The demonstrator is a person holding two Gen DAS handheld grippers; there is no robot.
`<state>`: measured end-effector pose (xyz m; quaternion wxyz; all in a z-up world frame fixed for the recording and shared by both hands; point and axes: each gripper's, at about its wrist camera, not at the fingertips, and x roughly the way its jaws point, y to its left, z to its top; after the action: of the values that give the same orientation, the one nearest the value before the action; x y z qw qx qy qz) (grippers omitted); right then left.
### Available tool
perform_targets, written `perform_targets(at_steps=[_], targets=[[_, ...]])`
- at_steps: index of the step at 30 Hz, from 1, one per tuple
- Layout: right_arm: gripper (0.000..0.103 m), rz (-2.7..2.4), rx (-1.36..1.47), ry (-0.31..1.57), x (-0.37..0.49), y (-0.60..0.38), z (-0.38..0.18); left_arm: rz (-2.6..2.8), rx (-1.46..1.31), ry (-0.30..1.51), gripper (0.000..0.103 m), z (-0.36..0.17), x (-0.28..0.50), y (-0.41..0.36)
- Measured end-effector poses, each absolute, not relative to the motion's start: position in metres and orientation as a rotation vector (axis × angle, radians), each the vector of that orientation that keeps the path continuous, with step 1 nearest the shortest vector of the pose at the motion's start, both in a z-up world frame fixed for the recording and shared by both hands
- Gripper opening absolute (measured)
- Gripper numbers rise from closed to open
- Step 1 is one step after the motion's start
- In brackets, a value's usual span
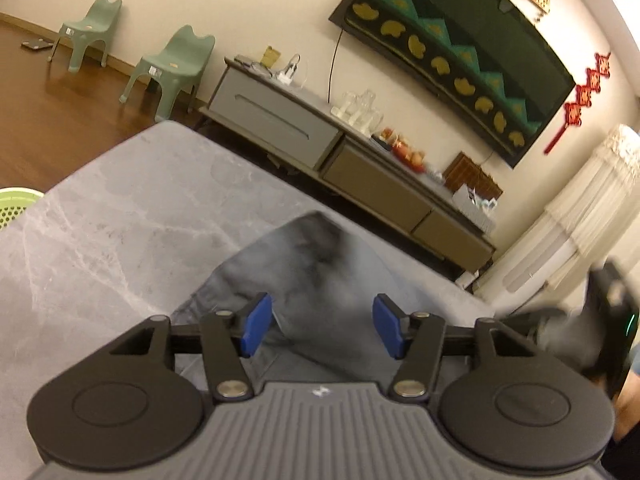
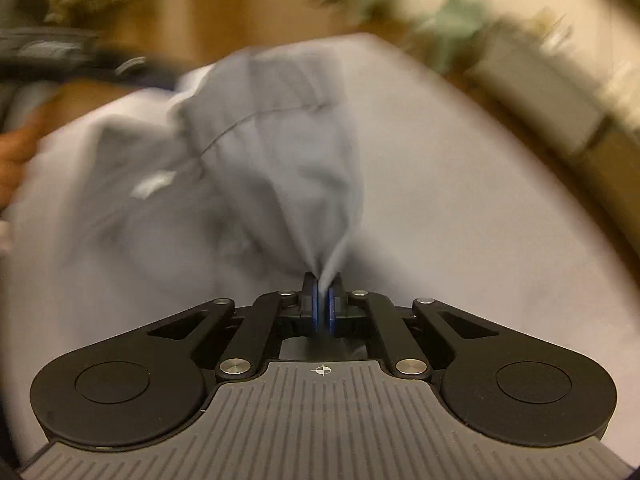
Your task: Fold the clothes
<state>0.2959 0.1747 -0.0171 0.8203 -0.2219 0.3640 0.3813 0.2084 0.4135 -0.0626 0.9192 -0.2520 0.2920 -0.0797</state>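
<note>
A grey garment [image 2: 280,152] lies bunched on a grey marbled table [image 1: 112,216]. The right gripper [image 2: 323,308] is clenched on a pinch of the garment's cloth, which rises from its blue pads [image 2: 316,308] in a tight, drawn-up peak. This view is heavily blurred, so the type of garment cannot be told. The left gripper [image 1: 322,330] hangs just above the near end of the garment, jaws spread wide and holding nothing. Beyond the table stand a low cabinet [image 1: 360,160] and two green chairs [image 1: 168,68].

Risk, as a judgement: with only one small pinch held, the cloth may slip free or drag into a heap on the table, since the left gripper grips nothing to steady it.
</note>
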Motion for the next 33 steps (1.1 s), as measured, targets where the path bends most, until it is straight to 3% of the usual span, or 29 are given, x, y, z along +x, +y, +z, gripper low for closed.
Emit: perform_targets(at_steps=[1,3,4,5,10,14,19,22,24,26,29,31,33], targets=[[0.004,0.821,-0.352,0.707,0.305,0.171,0.002,-0.158,-0.515,0.592,0.064,-0.062,0.212,0.414],[0.022,0.841,-0.109,0.567,0.313,0.151,0.033,-0.136,-0.481,0.6,0.067,-0.065,0.22,0.412],[0.055,0.814,-0.071,0.558,0.315,0.144,0.036,-0.123,-0.46,0.607,0.067,-0.067,0.225,0.411],[0.072,0.791,-0.045,0.558,0.316,0.136,0.039,-0.111,-0.438,0.615,0.069,-0.069,0.229,0.41],[0.07,0.581,-0.145,0.646,0.299,0.068,0.013,-0.067,-0.359,0.657,0.076,-0.071,0.257,0.405],[0.072,0.498,-0.242,0.695,0.268,0.011,-0.018,-0.033,-0.268,0.697,0.087,-0.07,0.283,0.391],[0.073,0.44,-0.277,0.75,0.261,-0.066,-0.05,-0.074,-0.195,0.804,0.088,-0.085,0.312,0.364],[0.075,0.416,-0.286,0.763,0.26,-0.102,-0.065,-0.085,-0.124,0.863,0.085,-0.096,0.314,0.351],[0.075,0.372,-0.288,0.799,0.249,-0.132,-0.07,-0.046,-0.082,0.903,0.068,-0.105,0.316,0.35],[0.072,0.321,-0.285,0.841,0.235,-0.164,-0.075,0.023,-0.047,0.945,0.059,-0.115,0.32,0.352],[0.065,0.196,-0.242,0.9,0.211,-0.222,-0.088,0.115,0.006,0.96,0.062,-0.12,0.323,0.353],[0.07,0.145,-0.11,0.923,0.201,-0.27,-0.093,0.164,0.013,0.974,0.062,-0.116,0.324,0.353],[0.068,0.088,-0.049,0.929,0.197,-0.3,-0.093,0.209,0.009,0.987,0.066,-0.113,0.323,0.355]])
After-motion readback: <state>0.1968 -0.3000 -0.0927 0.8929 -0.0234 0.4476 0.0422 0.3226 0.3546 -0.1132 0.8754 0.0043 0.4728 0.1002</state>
